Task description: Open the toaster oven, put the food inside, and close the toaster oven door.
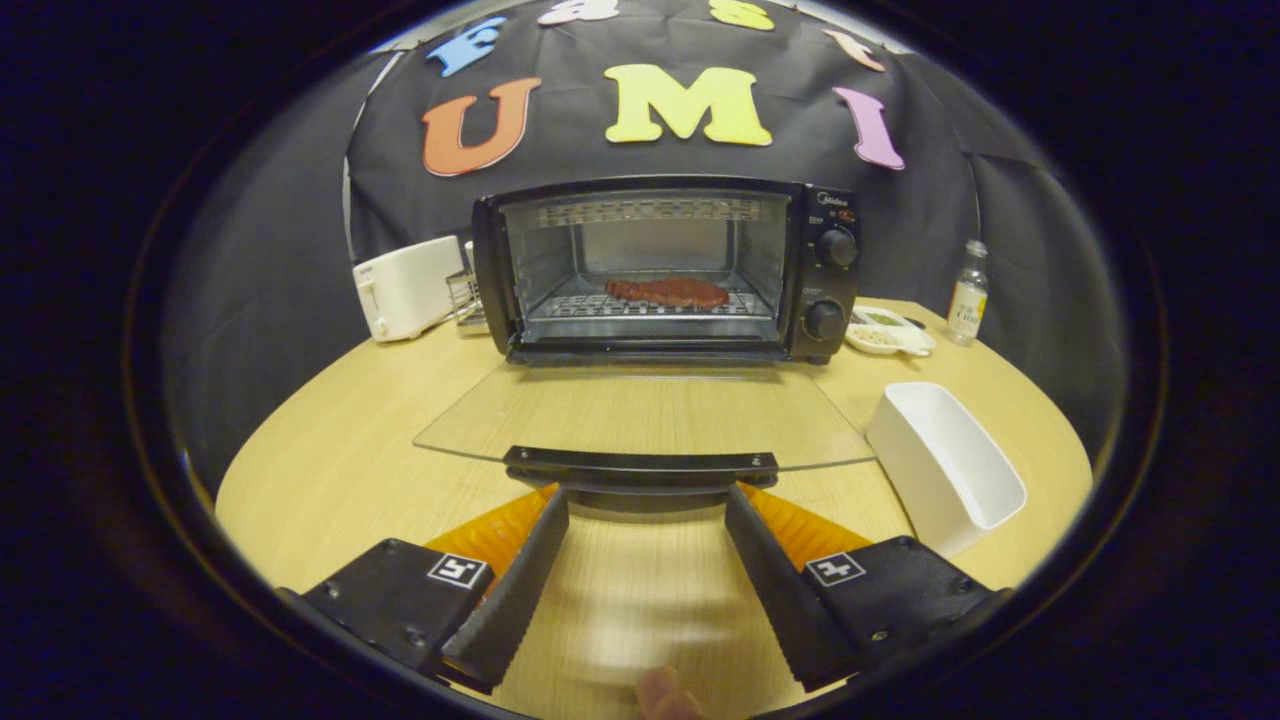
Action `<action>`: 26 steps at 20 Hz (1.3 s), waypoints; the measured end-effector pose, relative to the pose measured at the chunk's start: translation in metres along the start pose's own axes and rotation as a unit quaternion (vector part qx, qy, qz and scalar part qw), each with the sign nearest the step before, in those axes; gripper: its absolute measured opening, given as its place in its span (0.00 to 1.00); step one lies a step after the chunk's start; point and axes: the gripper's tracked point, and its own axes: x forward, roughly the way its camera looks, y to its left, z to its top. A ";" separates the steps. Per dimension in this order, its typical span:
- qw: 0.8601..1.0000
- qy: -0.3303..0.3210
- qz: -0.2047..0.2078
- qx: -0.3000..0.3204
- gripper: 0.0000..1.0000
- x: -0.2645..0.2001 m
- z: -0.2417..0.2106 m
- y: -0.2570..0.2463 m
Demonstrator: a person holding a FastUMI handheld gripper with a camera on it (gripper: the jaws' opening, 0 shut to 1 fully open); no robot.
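Note:
A black toaster oven (820,270) stands at the back of the wooden table with its glass door (640,415) folded down flat toward me. A brown piece of food (667,292) lies on the wire rack (590,305) inside. The door's black handle (640,467) sits right at my fingertips, which reach just under it. My gripper (645,500) is open, its fingers wide apart with bare table between them and nothing held.
An empty white rectangular bin (945,465) lies right of the door. A white toaster (405,287) stands left of the oven, a small white dish (890,335) and a clear bottle (967,295) to its right. A fingertip (665,695) shows below the fingers.

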 end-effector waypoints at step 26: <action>0.993 -0.111 -0.009 -0.030 1.00 -0.020 0.120 0.009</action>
